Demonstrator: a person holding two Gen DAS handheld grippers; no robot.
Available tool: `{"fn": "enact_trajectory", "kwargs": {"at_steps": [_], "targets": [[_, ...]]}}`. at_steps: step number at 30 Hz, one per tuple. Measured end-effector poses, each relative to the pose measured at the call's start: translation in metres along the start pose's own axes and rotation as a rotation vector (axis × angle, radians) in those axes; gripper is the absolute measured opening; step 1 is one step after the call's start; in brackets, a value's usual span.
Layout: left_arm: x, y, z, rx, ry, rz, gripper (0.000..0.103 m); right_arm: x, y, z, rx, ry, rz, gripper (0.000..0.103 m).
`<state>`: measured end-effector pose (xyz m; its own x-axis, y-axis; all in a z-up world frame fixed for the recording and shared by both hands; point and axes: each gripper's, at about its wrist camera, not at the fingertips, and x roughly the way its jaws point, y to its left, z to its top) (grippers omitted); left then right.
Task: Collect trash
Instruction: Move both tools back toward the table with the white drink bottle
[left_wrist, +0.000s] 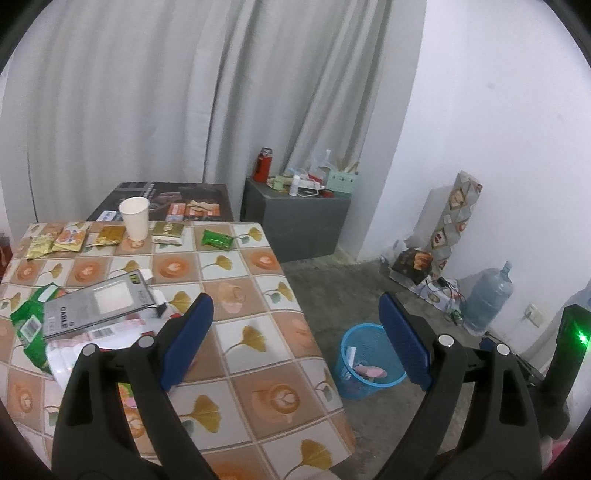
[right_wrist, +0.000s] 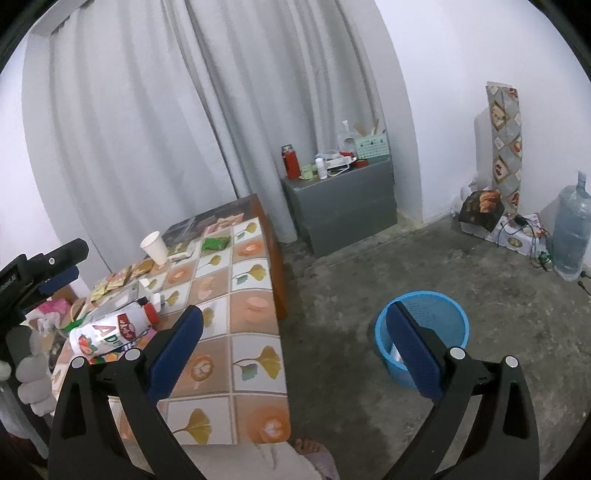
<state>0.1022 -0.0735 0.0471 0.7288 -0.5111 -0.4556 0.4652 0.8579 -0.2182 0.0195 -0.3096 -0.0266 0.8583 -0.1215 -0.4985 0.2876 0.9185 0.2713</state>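
Gaping wide, both the left gripper (left_wrist: 295, 332) and right gripper (right_wrist: 295, 343) jaws hold nothing.

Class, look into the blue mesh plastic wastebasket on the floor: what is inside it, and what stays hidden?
The blue mesh plastic wastebasket holds a pink wrapper and a white scrap. The left gripper's blue pad covers its right side, so anything there is hidden.

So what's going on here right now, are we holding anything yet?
Nothing held yet. Both claws, left and right, hang open and empty by the table. Wrappers, a paper cup and a lying bottle sit on the table. The blue bin on the floor already holds some scraps.
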Motion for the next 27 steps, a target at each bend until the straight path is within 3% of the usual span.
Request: {"fn": "enact_trajectory", "kwargs": {"at_steps": [17,27], "targets": [[-0.038,0.079,-0.002,-0.058,-0.033,0.097,0.087,0.023,0.068,-0.003,-0.055,0.103,0.131,0.096],[-0.088,0.149,-0.004,-0.135,-0.101,0.255,0.087,0.058,0.082,0.012,-0.006,0.213,0.243,0.096]]}}
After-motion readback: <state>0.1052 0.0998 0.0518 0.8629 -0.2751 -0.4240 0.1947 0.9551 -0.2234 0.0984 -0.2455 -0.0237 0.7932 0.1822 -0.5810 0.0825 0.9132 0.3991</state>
